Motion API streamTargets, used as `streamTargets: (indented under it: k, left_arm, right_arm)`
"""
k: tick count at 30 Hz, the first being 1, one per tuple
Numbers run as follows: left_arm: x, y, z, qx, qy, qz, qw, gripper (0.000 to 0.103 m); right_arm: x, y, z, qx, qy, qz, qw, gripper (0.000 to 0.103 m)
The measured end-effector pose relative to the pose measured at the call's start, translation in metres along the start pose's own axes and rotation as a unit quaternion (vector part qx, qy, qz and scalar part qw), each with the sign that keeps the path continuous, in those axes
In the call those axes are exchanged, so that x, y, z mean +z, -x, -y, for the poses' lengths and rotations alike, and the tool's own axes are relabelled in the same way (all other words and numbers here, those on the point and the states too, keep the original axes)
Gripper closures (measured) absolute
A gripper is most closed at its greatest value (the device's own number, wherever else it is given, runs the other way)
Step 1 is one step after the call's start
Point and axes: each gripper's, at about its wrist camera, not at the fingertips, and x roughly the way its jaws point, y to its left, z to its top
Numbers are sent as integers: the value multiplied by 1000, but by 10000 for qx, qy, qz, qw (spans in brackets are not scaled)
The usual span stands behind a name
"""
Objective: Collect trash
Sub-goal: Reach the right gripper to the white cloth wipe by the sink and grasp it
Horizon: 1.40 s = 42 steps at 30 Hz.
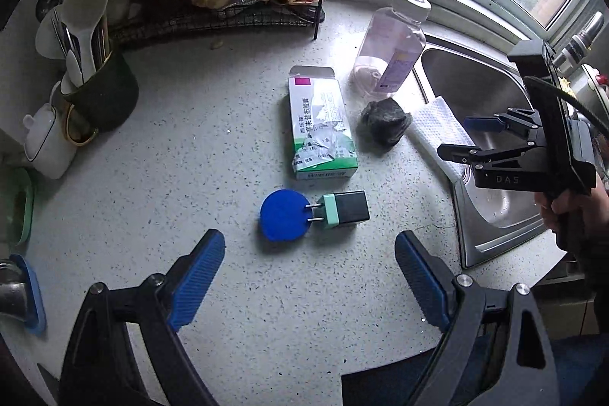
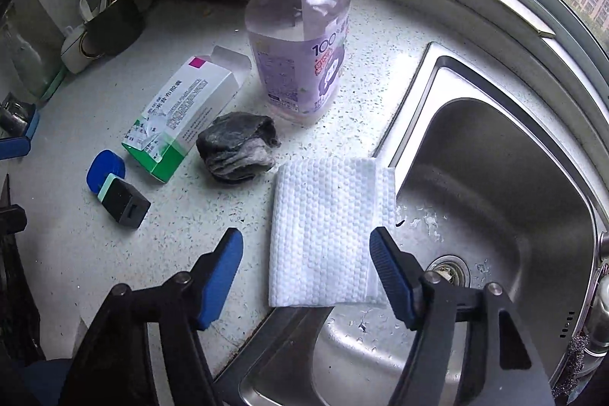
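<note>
Jaws of the right gripper are hanging apart over a folded white paper towel at the sink edge; left gripper is gaping above a blue cap and charger plug, gripping nothing.

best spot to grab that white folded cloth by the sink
Grip the cloth at its near end, the part that overhangs the sink rim. It lies flat on the counter, so only there can a finger get under it. The open right gripper probably suits best, coming from above with one finger each side.
</note>
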Motion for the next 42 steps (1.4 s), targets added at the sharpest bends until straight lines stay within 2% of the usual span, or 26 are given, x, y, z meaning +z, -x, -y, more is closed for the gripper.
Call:
streamTargets:
  k: [5,7,9,11,15,16,17,18,28,35,39,42]
  left_arm:
    - [1,-7,-14,-68,141,-104,9998,13]
    - [-1,-8,-17,-76,176,-118,9997,13]
    - [-2,-8,-19,-89,199,-128,9997,13]
    - [-4,-8,-21,-88,213,-131,9996,13]
    - [-7,-5,-24,-88,243,-129,9996,13]
    - [-7,-4,-25,-96,251,-130,9996,13]
    - [-8,-4,-25,-95,251,-127,9996,13]
    - [-9,-3,-25,-91,252,-123,9996,13]
    - [-8,-15,-23,-98,99,-304,9994,13]
    - [-5,-52,-34,-20,-82,-605,9981,13]
    - [-2,-72,-37,-144,-84,-693,9975,13]
    - [1,-85,-37,-88,-204,-720,9972,13]
  right_arm:
    - [-1,-16,3,147,-63,-297,9994,52]
    - [-4,-19,1,31,-26,-330,9994,53]
    - [-6,-19,-1,-134,51,-322,9994,60]
    - [-9,-19,1,-297,83,-340,9989,71]
    - [-14,-16,6,-202,-3,-349,9992,82]
    - [-15,-14,6,-172,-18,-321,9993,86]
    - [-17,-12,7,-173,-38,-280,9995,94]
    - [-17,-9,7,-197,-40,-236,9995,97]
    - [-27,21,-18,328,-99,47,9994,97]
    - [-25,36,-38,596,-206,221,9978,97]
    - [-20,34,-48,644,-261,210,9974,97]
    - [-22,29,-49,655,-353,133,9971,97]
